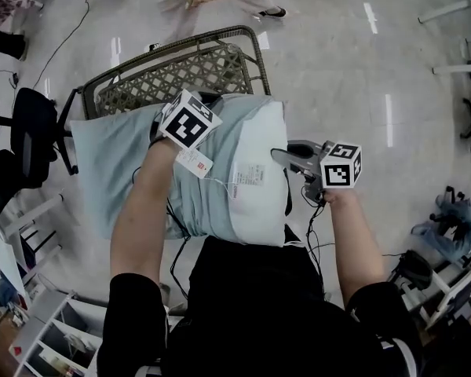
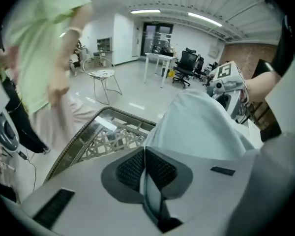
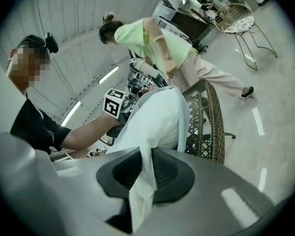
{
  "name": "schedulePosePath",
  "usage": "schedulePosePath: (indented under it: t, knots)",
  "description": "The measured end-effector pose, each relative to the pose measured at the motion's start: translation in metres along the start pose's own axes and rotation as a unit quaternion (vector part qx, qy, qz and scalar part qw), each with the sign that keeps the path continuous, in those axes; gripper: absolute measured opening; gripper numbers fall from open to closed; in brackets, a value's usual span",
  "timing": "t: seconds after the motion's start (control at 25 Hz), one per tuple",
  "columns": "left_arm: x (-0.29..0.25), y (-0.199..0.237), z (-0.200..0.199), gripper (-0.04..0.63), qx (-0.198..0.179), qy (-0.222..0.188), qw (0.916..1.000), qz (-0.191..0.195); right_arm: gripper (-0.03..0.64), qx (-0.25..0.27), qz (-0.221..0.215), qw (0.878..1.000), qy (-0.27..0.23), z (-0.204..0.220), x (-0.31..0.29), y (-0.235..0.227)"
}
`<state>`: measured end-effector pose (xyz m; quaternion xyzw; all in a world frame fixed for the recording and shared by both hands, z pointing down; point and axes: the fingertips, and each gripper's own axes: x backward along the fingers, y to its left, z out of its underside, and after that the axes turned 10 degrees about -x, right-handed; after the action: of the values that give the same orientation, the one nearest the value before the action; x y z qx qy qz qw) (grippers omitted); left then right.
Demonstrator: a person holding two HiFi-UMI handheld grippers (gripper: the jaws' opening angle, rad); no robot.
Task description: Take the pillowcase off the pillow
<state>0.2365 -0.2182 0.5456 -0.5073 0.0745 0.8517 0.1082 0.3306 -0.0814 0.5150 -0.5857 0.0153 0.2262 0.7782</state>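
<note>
— What could have gone wrong there?
— The pillowcase (image 1: pixel 114 159) covered the far half of the pillow (image 1: pixel 259 203) on the wicker chair (image 1: pixel 180 73). The left tool (image 2: pixel 145 154) pinched only a thin fold of it, and a hard tug might have slipped it free.
— And the hands?
— The left forearm reached over the pillow, its tool aimed steeply down. The right tool (image 3: pixel 147 156), nearly level, was clamped on the pillow's white edge.
</note>
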Motion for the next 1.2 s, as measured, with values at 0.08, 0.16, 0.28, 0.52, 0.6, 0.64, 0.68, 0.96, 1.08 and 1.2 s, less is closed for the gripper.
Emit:
schedulePosePath:
  t: [0.08, 0.16, 0.28, 0.52, 0.6, 0.64, 0.68, 0.96, 1.08, 1.2]
  knots:
    - [-0.004, -0.007, 0.003, 0.009, -0.022, 0.018, 0.9996, 0.009, 0.060, -0.007, -0.005, 1.000, -0.006, 0.003, 0.002, 0.000]
    - [-0.006, -0.006, 0.008, 0.008, -0.048, 0.041, 0.9980, -0.001, 0.058, -0.016, -0.013, 1.000, -0.018, 0.003, 0.006, 0.001]
    - [-0.003, 0.005, 0.020, 0.006, -0.079, 0.080, 0.9930, -0.037, 0.055, -0.026, -0.027, 0.999, -0.035, 0.003, 0.012, 0.006]
    - [0.026, 0.034, 0.060, 0.006, 0.003, 0.078, 0.9947, -0.067, 0.055, -0.050, -0.046, 0.995, -0.073, -0.011, 0.036, 0.011]
    - [0.033, 0.036, 0.063, 0.006, 0.012, 0.069, 0.9945, -0.078, 0.057, -0.048, -0.035, 0.995, -0.080, -0.020, 0.043, 0.004]
    - [0.034, 0.037, 0.065, 0.006, 0.009, 0.070, 0.9938, -0.086, 0.057, -0.047, -0.028, 0.995, -0.083, -0.025, 0.046, -0.001]
    - [0.036, 0.039, 0.068, 0.006, 0.005, 0.073, 0.9928, -0.095, 0.058, -0.047, -0.021, 0.995, -0.087, -0.029, 0.048, -0.007]
    - [0.061, 0.047, 0.101, 0.006, 0.023, 0.084, 0.9869, -0.136, 0.063, -0.049, 0.022, 0.993, -0.106, -0.043, 0.058, -0.039]
    - [0.075, 0.056, 0.124, 0.003, 0.046, 0.106, 0.9787, -0.170, 0.068, -0.055, 0.051, 0.992, -0.101, -0.040, 0.053, -0.050]
    - [0.088, 0.049, 0.128, 0.005, 0.115, 0.055, 0.9778, -0.167, 0.123, -0.069, 0.073, 0.990, -0.095, -0.033, 0.049, -0.058]
